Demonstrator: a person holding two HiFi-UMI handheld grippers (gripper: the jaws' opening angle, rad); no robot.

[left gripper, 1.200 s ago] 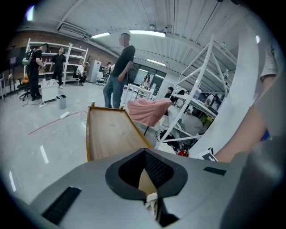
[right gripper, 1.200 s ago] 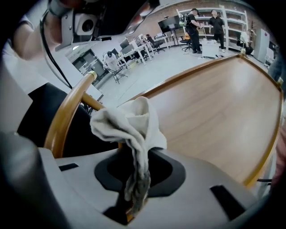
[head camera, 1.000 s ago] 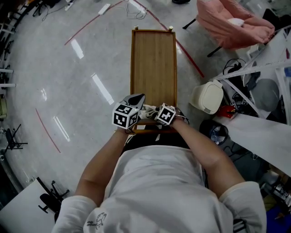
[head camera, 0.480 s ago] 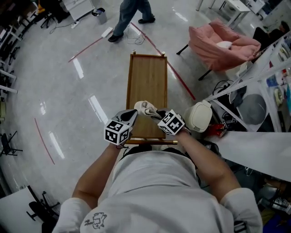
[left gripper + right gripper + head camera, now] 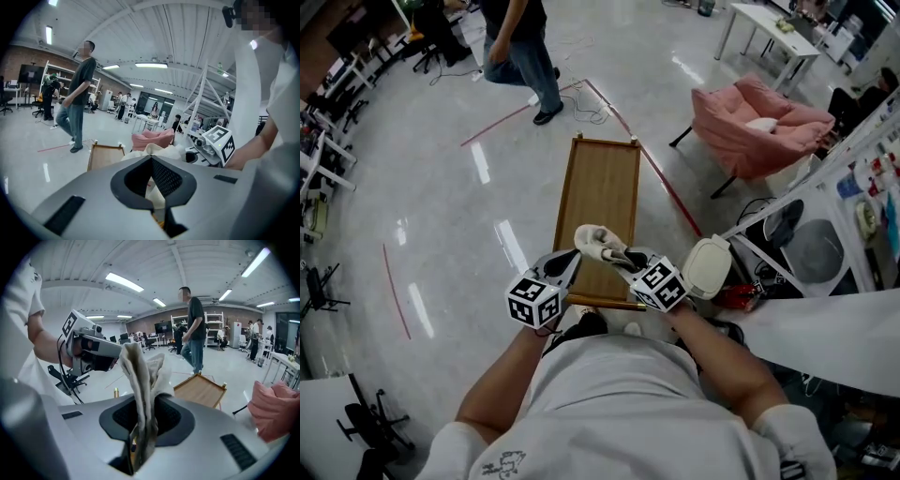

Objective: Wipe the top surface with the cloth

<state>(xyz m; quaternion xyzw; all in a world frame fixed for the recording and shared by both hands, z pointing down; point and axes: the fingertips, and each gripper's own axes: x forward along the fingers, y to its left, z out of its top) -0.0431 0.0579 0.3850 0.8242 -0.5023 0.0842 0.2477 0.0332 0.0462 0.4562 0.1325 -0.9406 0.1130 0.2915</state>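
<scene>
A long wooden table top (image 5: 598, 192) runs away from me over the grey floor. The cream cloth (image 5: 598, 242) is bunched in the air above its near end. My right gripper (image 5: 623, 255) is shut on the cloth (image 5: 140, 376), which stands up through its jaws (image 5: 140, 437). My left gripper (image 5: 572, 258) comes in from the left with its tips against the cloth's side. Cloth (image 5: 154, 152) fills the narrow slot of the left gripper (image 5: 157, 197), whose jaws are closed on it. The table top (image 5: 199, 390) lies below and beyond.
A person (image 5: 520, 47) walks on the floor beyond the table's far end. A pink chair (image 5: 750, 117) stands at the right. A white bin (image 5: 709, 267) and cluttered shelving (image 5: 825, 234) sit close to the table's right side. Red tape (image 5: 666, 187) crosses the floor.
Both grippers rose with the cloth off the table's near end and now hold it higher. The table looks smaller and farther. A person has walked into view at the top.
</scene>
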